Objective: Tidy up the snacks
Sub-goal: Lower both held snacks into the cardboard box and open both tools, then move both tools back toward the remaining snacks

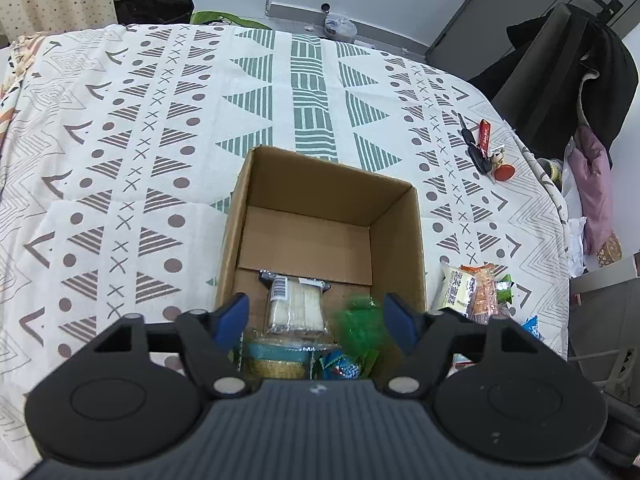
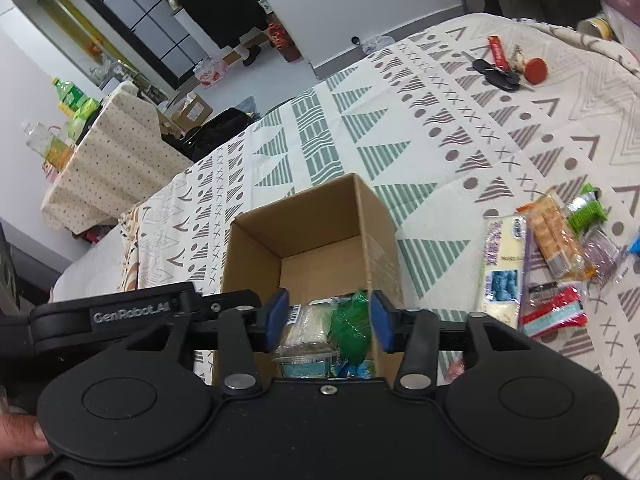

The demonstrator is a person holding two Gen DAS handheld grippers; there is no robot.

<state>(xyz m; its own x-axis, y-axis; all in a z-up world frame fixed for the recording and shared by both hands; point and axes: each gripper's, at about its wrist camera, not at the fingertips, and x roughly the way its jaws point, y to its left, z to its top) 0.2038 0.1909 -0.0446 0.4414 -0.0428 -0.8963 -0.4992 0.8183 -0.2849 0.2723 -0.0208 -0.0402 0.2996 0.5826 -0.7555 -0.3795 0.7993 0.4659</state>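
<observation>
The box [image 1: 328, 216] sits open near the front edge of the desk [image 1: 120, 128], and several snacks already lie in its bottom: a clear pack of pale wafers [image 1: 295, 304], a green crinkly packet [image 1: 358, 324], a small foil-lidded cup [image 1: 276, 354] and a blue wrapper beside it. Both grippers hang just above the box's near rim. The left gripper [image 1: 316, 316] is spread wide with nothing between its blue pads; the right gripper [image 2: 329, 318] is also parted and empty.

I'd judge the job roughly half done. To the right of the box a loose pile [image 2: 552, 248] waits on the cloth: a white-and-blue pack, orange crackers, a red-and-blue bar and green wrappers.

Beyond the box, far right, lie keys [image 2: 498, 74]. The desk wears a triangle-patterned cloth; behind it a chair [image 1: 560, 64] draped in dark clothing, grey cabinets and floor clutter.
</observation>
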